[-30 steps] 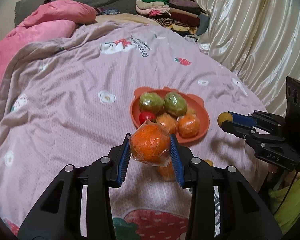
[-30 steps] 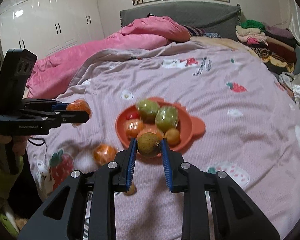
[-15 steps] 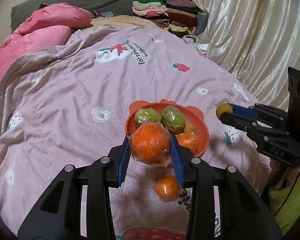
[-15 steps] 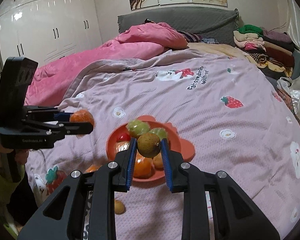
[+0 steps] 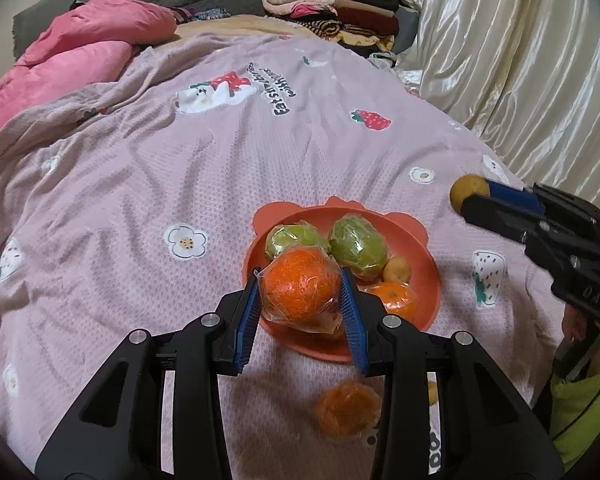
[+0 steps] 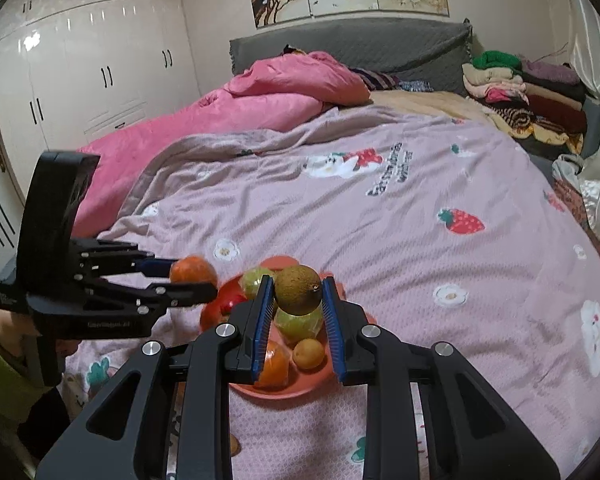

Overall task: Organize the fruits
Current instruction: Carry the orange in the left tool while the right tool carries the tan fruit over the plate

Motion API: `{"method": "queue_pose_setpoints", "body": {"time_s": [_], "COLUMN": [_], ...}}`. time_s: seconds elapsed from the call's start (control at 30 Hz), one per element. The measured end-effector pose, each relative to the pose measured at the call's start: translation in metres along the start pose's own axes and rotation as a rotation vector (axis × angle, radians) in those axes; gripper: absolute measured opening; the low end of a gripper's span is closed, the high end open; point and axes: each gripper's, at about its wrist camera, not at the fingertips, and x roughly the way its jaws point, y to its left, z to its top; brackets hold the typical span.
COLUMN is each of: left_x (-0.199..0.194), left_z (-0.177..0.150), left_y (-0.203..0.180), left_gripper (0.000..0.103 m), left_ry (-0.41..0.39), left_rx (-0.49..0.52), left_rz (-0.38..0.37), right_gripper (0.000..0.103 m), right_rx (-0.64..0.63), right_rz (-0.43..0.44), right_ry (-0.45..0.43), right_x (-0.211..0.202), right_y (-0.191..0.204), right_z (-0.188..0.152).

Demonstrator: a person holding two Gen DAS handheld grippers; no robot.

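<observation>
My left gripper (image 5: 300,288) is shut on a plastic-wrapped orange (image 5: 298,286) and holds it above the near left rim of the orange plate (image 5: 430,258). The plate holds two wrapped green fruits (image 5: 358,246), a small yellow-brown fruit (image 5: 397,269) and a wrapped orange (image 5: 394,298). My right gripper (image 6: 298,296) is shut on a small brown round fruit (image 6: 298,289), raised above the plate (image 6: 284,394). Another wrapped orange (image 5: 348,404) lies on the bedspread in front of the plate. The right gripper also shows at the right of the left wrist view (image 5: 466,196).
The plate rests on a pink-mauve bedspread (image 5: 180,160) with strawberry and flower prints. A pink duvet (image 6: 260,108) lies at the back left. Folded clothes (image 6: 528,88) are stacked at the head of the bed. A cream curtain (image 5: 500,48) hangs on the right. White wardrobes (image 6: 80,60) stand on the left.
Both grippers have risen and moved forward over the plate, each still holding its fruit. The plate now sits lower and nearer in both views.
</observation>
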Motion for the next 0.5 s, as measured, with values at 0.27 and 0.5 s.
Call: {"method": "queue_pose_setpoints", "body": {"time_s": [0.27, 0.5], "left_x": [0.014, 0.023], "left_z": [0.006, 0.007], "left_y": [-0.005, -0.009], "left_gripper": [0.03, 0.03], "left_ry": [0.015, 0.03], "left_rx": [-0.005, -0.005], "left_rz": [-0.023, -0.043], "right_gripper": [0.024, 0.024], "right_rx": [0.008, 0.026], "right_rz": [0.004, -0.015], "right_ry": [0.028, 0.043], "right_x": [0.01, 0.017], "right_y": [-0.003, -0.011], "right_z": [-0.007, -0.01]}}
